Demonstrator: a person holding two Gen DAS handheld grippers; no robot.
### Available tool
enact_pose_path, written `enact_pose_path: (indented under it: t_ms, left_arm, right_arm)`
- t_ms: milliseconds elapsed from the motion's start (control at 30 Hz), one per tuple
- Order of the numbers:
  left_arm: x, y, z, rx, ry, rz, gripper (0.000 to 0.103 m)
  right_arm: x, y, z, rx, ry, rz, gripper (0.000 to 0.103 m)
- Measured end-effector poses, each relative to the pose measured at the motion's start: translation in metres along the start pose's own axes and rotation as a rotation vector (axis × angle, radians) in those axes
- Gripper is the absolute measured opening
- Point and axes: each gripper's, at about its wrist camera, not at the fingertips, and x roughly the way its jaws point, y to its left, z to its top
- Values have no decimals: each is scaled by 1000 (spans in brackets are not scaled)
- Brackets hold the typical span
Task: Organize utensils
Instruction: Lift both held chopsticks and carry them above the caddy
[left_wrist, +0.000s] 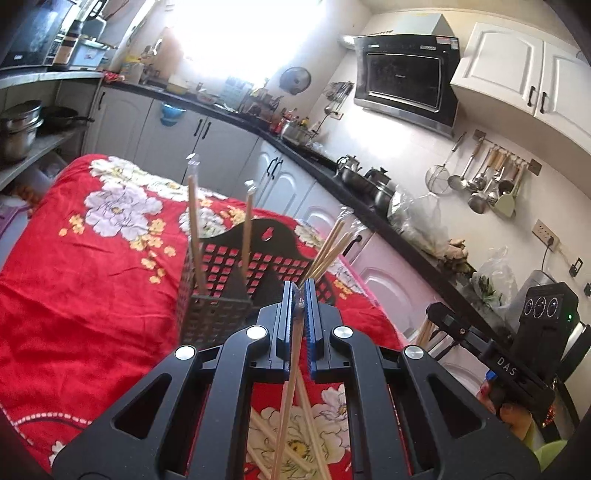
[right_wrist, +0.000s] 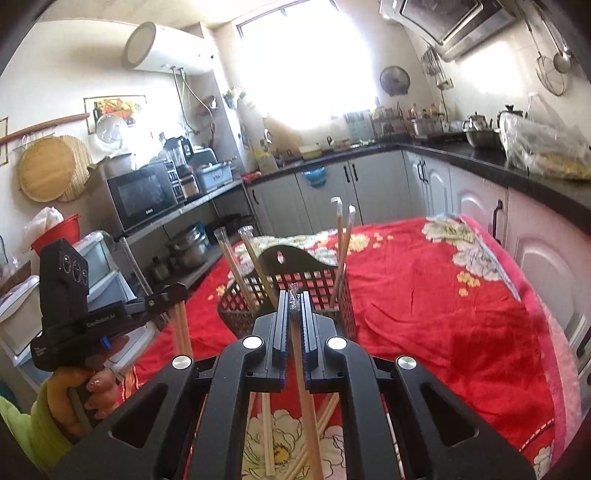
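Your left tongs (left_wrist: 300, 295) and right tongs (right_wrist: 294, 297) each clamp one chopstick (left_wrist: 291, 369), rack (left_wrist: 236, 273) at 12 o'clock.

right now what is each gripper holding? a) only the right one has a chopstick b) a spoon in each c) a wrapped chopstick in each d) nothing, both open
c: the left gripper and the right gripper are each shut on a wrapped chopstick.

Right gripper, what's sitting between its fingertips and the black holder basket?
Nothing separate. In the right wrist view the right gripper, shut on a wrapped chopstick, sits right before the black basket; only the stick's wrapper tip fills that stretch.
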Motion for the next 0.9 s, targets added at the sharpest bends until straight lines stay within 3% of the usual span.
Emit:
enact_pose_path:
  t_ms: [900]
  left_arm:
    - [-7,-43,52,86,-112,-105,3]
  right_arm:
    - [-15,17,32,-24,-107,25,6]
